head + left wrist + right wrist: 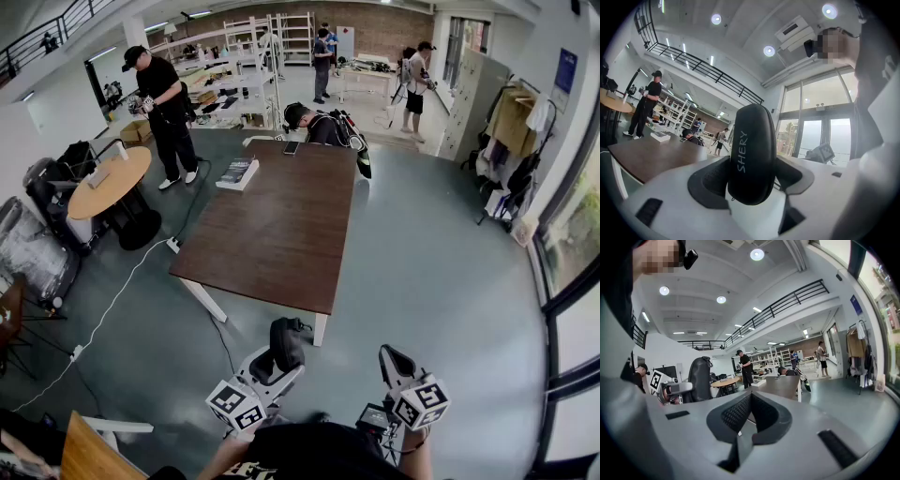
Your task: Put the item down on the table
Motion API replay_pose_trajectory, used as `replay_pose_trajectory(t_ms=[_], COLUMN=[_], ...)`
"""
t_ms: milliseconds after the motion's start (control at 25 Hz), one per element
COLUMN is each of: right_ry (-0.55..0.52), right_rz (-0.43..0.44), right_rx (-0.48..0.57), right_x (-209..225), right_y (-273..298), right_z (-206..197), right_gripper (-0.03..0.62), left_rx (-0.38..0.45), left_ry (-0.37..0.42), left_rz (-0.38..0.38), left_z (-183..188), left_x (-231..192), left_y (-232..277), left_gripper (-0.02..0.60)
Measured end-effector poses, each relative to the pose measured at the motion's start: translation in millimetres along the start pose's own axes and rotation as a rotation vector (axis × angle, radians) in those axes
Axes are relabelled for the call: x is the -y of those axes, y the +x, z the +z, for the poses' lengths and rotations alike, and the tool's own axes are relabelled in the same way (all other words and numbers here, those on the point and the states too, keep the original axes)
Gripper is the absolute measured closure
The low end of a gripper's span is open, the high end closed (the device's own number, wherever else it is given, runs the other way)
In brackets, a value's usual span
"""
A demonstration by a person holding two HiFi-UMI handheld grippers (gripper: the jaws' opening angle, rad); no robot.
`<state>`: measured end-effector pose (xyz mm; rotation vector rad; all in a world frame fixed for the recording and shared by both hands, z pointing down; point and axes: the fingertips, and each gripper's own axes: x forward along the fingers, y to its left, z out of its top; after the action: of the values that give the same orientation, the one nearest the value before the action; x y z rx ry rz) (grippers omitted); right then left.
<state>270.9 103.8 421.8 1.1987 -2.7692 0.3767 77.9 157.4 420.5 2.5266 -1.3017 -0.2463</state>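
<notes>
A black case (752,154), perhaps for glasses, is clamped upright in the wide-spread left claw (272,367), short of the bench (281,225); the right claw (749,413) is raised alongside, closed, empty.

Two claws are showing, the left claw (275,367) and the right claw (392,358), each carrying one marker cube (236,405). One black case (286,339) is showing. Two tables are standing: one long brown table (281,225) and one round table (108,183). One stack of books (236,172) and one phone (292,147) are lying on the long one. Four people are showing in the head view: three standing people (164,108) and one seated person (314,127).
</notes>
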Motion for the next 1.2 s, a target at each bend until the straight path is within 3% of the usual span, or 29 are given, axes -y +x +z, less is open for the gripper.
replay_pose_trajectory(t_ms=[760,1200], right_ry=[0.04,0.049], right_rz=[0.007,0.009], right_rx=[-0.025,-0.036], right_x=[31.7,26.9], right_y=[-28.9,-30.3], right_z=[-19.3,-28.7], right_gripper=[0.608,0.608], left_rx=[-0.037,-0.055], left_ry=[0.009,0.005], left_rz=[0.002,-0.014], left_z=[-18.8,-27.9], left_x=[38.2,42.7], left_y=[26.6,22.5], left_gripper=[0.276,0.276])
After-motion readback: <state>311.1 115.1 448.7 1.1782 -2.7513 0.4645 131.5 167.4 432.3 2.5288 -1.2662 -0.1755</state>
